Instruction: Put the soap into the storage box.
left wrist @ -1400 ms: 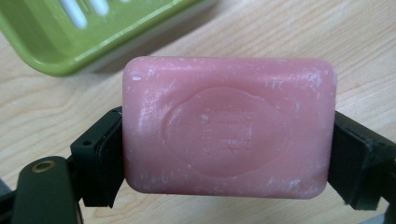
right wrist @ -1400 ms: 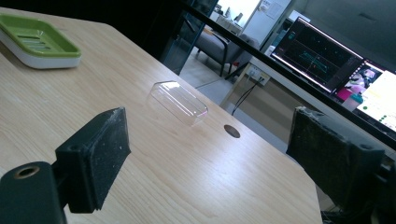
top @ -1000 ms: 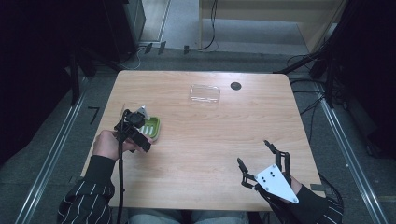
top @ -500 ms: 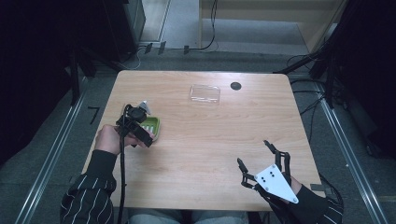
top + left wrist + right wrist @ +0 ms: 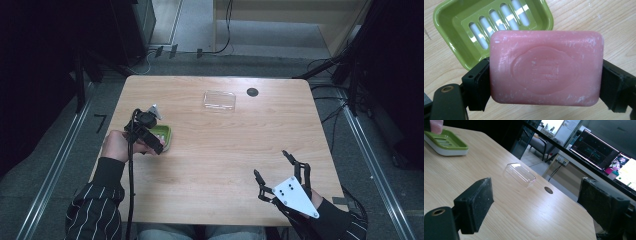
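Note:
A pink bar of soap (image 5: 546, 67) is clamped between the black jaws of my left gripper (image 5: 546, 82), which is shut on its two short ends. It hangs just above the table beside an empty green soap dish (image 5: 474, 30) with a slotted white insert. In the high view the left gripper (image 5: 150, 136) is at the table's left, over the near edge of the soap dish (image 5: 166, 135). My right gripper (image 5: 279, 176) rests near the front right edge. Its jaws stand wide open with nothing between them, as the right gripper view (image 5: 536, 195) shows.
A clear plastic lid (image 5: 219, 100) lies at the far middle of the wooden table (image 5: 225, 150), with a round cable hole (image 5: 252, 92) just right of it. A monitor (image 5: 599, 150) glows beyond the table's far edge.
The left gripper with the soap has edged slightly to the right, toward the dish. The right gripper has not moved.

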`<control>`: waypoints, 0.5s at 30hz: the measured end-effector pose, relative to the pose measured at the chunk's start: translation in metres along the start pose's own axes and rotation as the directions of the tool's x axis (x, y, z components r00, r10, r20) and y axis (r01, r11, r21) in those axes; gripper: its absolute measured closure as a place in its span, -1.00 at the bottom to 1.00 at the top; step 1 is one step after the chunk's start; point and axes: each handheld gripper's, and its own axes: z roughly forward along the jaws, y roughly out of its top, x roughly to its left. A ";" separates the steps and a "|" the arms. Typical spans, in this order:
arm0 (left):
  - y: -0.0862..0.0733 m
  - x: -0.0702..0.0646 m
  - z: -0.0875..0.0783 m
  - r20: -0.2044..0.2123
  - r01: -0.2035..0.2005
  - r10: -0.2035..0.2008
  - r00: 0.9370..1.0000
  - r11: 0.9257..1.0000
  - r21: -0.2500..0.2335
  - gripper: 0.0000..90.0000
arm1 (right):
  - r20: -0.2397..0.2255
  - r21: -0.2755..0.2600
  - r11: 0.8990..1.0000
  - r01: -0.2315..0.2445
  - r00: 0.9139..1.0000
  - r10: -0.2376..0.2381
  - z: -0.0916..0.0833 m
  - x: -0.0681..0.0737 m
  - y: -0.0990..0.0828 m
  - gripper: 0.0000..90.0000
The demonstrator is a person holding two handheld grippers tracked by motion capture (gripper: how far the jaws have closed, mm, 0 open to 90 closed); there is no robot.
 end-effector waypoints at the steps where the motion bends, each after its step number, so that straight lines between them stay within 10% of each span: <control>1: 0.001 0.000 0.000 0.000 -0.001 0.001 1.000 1.000 0.004 -0.69 | 0.000 0.001 1.000 0.002 1.000 -0.002 0.000 0.000 0.000 -0.71; 15: 0.008 0.007 -0.001 0.004 0.004 -0.004 1.000 1.000 0.002 -0.69 | 0.000 0.001 1.000 0.002 1.000 -0.002 0.000 0.000 0.000 -0.71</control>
